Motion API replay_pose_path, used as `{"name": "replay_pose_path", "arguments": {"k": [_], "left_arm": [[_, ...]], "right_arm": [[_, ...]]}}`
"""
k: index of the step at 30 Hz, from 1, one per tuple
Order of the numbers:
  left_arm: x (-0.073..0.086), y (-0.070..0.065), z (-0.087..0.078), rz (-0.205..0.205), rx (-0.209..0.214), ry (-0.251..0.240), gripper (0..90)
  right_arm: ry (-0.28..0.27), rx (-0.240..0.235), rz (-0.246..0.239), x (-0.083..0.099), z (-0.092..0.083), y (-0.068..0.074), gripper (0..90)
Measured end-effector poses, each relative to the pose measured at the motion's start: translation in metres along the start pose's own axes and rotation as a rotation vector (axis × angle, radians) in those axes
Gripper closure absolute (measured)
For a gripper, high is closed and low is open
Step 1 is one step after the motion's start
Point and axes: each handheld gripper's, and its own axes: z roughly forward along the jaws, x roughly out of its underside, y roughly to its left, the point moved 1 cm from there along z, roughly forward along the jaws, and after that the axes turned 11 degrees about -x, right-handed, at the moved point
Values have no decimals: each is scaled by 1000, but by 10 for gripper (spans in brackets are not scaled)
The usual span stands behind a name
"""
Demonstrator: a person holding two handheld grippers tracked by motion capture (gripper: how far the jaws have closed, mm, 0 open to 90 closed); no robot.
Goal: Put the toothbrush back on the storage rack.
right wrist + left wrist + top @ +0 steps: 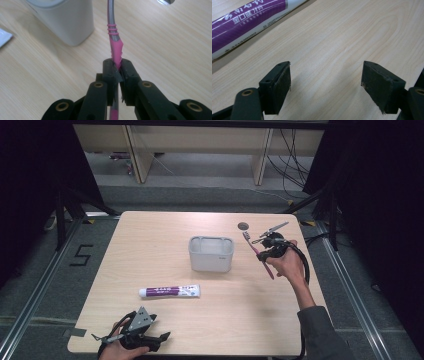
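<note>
- Currently, right gripper (263,251), frame right: jaws clamped on pink toothbrush (258,253), beside grey container (211,254).
- Left gripper (150,338), lower left: jaws apart, empty, near toothpaste tube (170,291).

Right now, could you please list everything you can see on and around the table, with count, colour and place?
toothbrush: one, pink and grey, clamped in the right tongs, to the right of the holder
holder: one, pale grey box-shaped cup, upright at the table's middle
toothpaste tube: one, white and purple, lying flat in front of the holder
round insert: one, dark, in the tabletop near the far edge
table: one, light wood
floor marking: one, black figure 5, left of the table
cables: several, black, on the floor behind
left tongs: one, black, jaws apart, at the near edge
right tongs: one, black, shut on the toothbrush handle
</note>
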Motion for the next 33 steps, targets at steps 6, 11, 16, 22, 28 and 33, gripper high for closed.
{"name": "replay_pose_path", "arguments": {"k": [6, 11, 16, 22, 28, 33], "left_arm": [[0, 0, 0, -2, 0, -1, 230], [0, 0, -1, -6, -2, 0, 229], [0, 0, -1, -5, -2, -1, 228], [0, 1, -1, 2, -8, 1, 228], [0, 1, -1, 1, -7, 1, 228], [0, -1, 0, -10, 3, -9, 228]], "right_arm": [[-97, -17, 10, -6, -8, 3, 838], [-167, -19, 6, -14, -14, 5, 837], [-241, -30, 13, -23, -19, 9, 838], [-278, -29, -12, -31, -21, 11, 838], [-299, -49, 8, -39, -24, 18, 837], [-346, -57, -24, -46, -21, 18, 838]]}}
